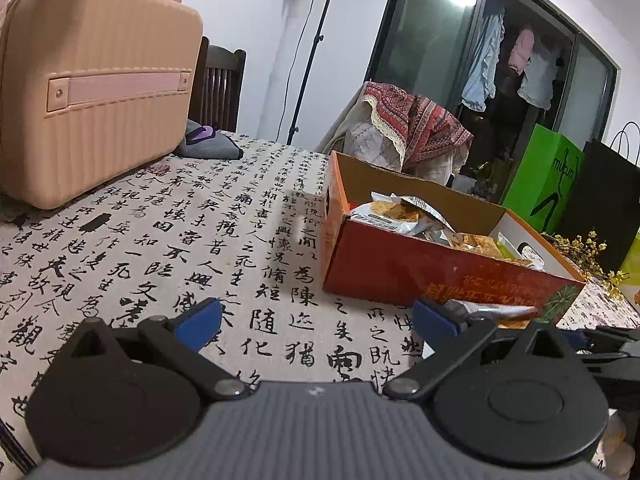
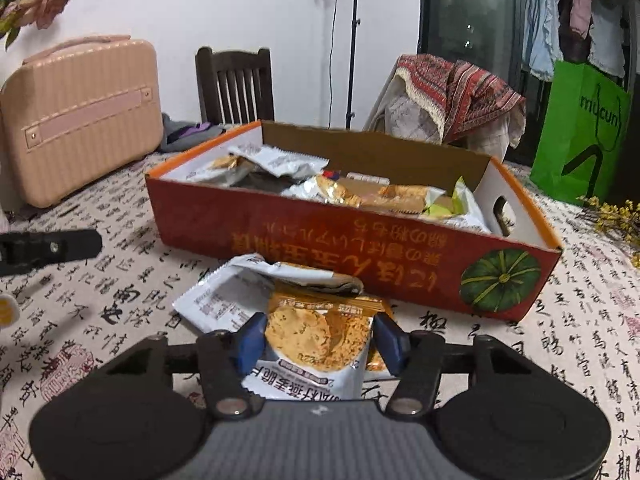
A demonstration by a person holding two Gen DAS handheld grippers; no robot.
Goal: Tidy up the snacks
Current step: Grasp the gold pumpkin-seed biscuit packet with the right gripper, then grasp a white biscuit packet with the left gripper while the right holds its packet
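The orange-red cardboard box (image 2: 320, 236) has a matt printed outside and raw brown board inside, and holds crinkled, glossy foil-and-plastic snack packets (image 2: 332, 190). At 6 o'clock from it, a shiny white-and-orange plastic cracker packet (image 2: 316, 340) lies between the smooth blue pads (image 2: 252, 336) of the matt black plastic right tongs (image 2: 320, 340). The table wears a coarse-woven beige cloth with black calligraphy (image 1: 180, 248). At 10 o'clock stands a ribbed, satin peach hard-plastic case (image 1: 100, 92).
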